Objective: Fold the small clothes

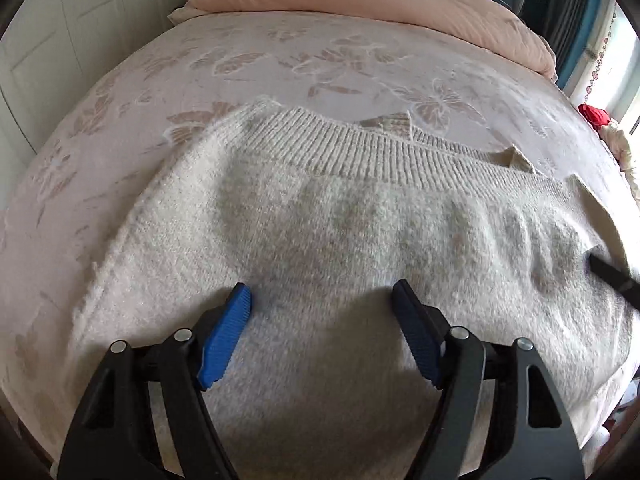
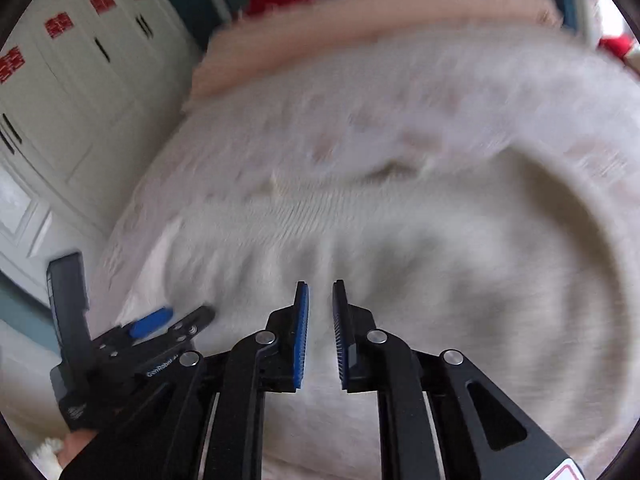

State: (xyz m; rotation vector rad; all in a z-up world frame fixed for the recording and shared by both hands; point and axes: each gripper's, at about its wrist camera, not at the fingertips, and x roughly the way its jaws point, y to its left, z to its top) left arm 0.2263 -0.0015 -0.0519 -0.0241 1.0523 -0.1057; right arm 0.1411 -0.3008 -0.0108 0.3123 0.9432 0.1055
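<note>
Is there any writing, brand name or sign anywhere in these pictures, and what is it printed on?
"GenRobot", followed by characters too blurred to read: small white print on the black body of the left gripper, seen in the right wrist view.
Red signs on the white wardrobe doors: too blurred to read.
Red-edged label at the bottom right of that view: cut off, unreadable.
Sweater and bedspread: no writing seen.

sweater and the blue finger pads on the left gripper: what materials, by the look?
Sweater: a fuzzy cream knit, likely wool or an acrylic blend; the surface shows a raised nap and the band along the far edge is ribbed. Pads on the left gripper: matte blue, finely ridged, probably rubber or soft plastic, mounted on black, seemingly hard-plastic arms.
</note>
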